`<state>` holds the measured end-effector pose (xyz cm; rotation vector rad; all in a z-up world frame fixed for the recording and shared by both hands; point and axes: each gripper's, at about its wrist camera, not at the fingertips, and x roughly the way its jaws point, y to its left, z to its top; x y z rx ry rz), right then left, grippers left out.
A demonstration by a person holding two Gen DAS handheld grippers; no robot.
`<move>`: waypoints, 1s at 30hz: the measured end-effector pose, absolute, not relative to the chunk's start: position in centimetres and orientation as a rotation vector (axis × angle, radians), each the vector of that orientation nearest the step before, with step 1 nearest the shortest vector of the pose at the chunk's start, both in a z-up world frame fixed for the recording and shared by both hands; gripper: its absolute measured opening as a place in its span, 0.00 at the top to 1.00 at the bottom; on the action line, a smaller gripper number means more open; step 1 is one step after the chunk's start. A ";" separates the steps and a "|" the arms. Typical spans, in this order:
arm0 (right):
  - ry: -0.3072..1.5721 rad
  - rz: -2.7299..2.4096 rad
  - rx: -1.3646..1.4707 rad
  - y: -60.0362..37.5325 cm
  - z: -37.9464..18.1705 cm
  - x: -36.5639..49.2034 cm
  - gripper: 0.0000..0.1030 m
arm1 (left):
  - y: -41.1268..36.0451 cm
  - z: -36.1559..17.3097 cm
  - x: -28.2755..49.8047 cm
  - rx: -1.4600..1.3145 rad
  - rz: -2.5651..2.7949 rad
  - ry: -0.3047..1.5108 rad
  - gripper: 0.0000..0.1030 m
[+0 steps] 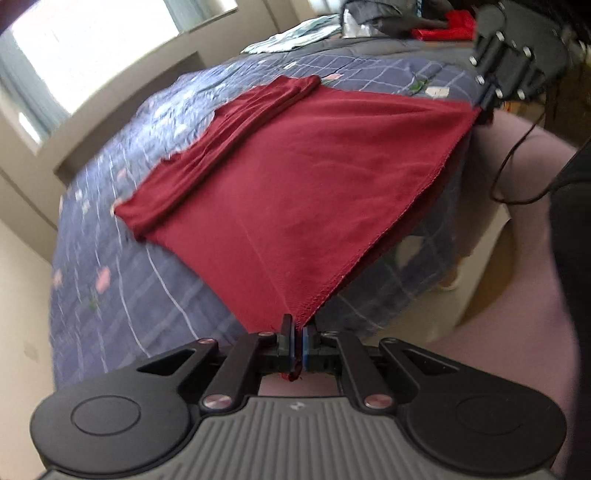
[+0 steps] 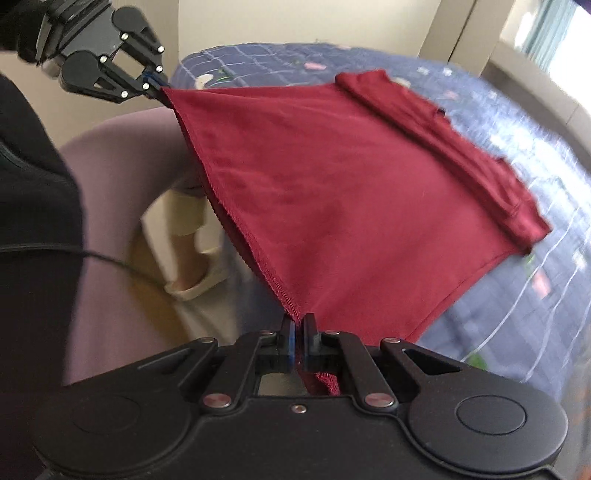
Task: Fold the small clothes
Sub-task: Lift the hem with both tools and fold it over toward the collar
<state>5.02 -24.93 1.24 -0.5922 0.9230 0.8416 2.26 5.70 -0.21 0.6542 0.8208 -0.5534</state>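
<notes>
A dark red garment (image 1: 295, 177) lies stretched over the edge of a bed; it also shows in the right wrist view (image 2: 351, 184). Its far part is folded into a band on the quilt. My left gripper (image 1: 298, 332) is shut on one hem corner, and it appears at the top left of the right wrist view (image 2: 159, 86). My right gripper (image 2: 298, 325) is shut on the other hem corner, and it appears at the top right of the left wrist view (image 1: 485, 101). The hem between them is pulled taut, off the bed's edge.
The bed has a blue checked quilt (image 1: 129, 295) with small flowers. Light clothes (image 1: 295, 37) and a bright red item (image 1: 450, 26) lie at its far side. The person's legs in mauve trousers (image 2: 122, 155) stand by the bed, with a black cable (image 1: 517, 166). A window (image 1: 92, 48) is behind.
</notes>
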 end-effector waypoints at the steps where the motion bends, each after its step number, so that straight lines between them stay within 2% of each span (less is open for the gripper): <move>1: 0.927 0.841 -0.590 -25.0 1.5 5.0 0.97 | 5.8 0.0 2.1 0.635 -0.552 0.822 0.98; 6: 0.913 0.824 -0.539 -25.7 4.2 7.2 0.98 | 6.6 2.6 4.5 0.480 -0.535 0.846 0.98; 11: 0.790 0.744 -0.569 -25.8 8.2 11.1 0.98 | 7.1 6.9 9.6 0.402 -0.485 0.791 0.98; 15: 0.655 0.671 -0.655 -25.3 10.9 15.9 0.97 | 6.9 9.8 15.4 0.410 -0.425 0.706 0.98; 19: 0.572 0.595 -0.707 -25.5 12.0 22.4 0.97 | 7.1 11.6 23.4 0.336 -0.341 0.717 0.98; 23: 0.534 0.534 -0.731 -25.2 11.5 29.7 0.97 | 7.7 11.5 30.6 0.253 -0.295 0.728 0.98; 30: 0.569 0.495 -0.728 -24.2 8.1 41.7 0.97 | 8.2 7.3 42.0 0.223 -0.218 0.789 0.98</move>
